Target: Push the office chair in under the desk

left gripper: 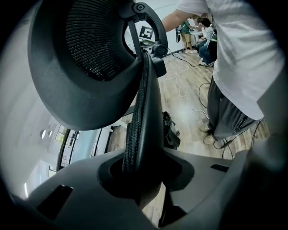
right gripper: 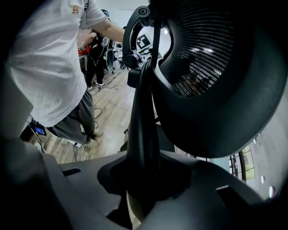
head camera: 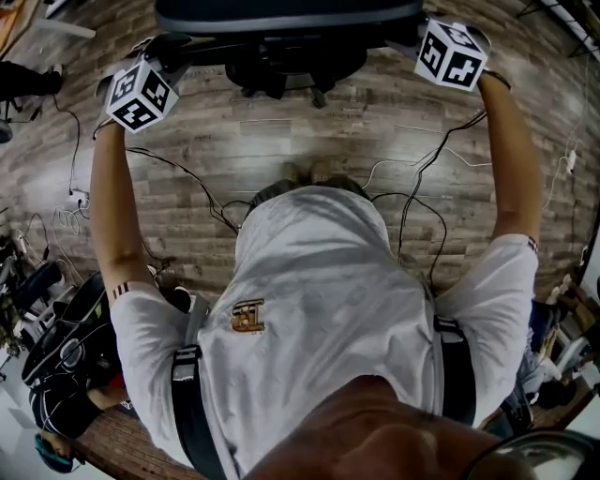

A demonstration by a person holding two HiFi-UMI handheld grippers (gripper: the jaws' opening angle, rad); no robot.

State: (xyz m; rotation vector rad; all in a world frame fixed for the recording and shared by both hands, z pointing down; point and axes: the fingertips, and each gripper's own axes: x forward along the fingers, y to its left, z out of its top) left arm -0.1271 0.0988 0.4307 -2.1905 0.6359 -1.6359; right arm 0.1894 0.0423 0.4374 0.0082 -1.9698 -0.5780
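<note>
The black mesh office chair (head camera: 291,17) stands on the wood-plank floor (head camera: 281,141) at the far edge of the head view, straight ahead of the person and between both outstretched arms. The left gripper (left gripper: 139,173) has its fingers (left gripper: 76,179) closed on the left rim of the chair's backrest (left gripper: 140,112), with the curved headrest (left gripper: 85,67) above it. The right gripper (right gripper: 144,179) clamps the backrest's right rim the same way.

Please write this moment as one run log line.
left gripper: shut on office chair back edge | right gripper: shut on its other edge
</note>
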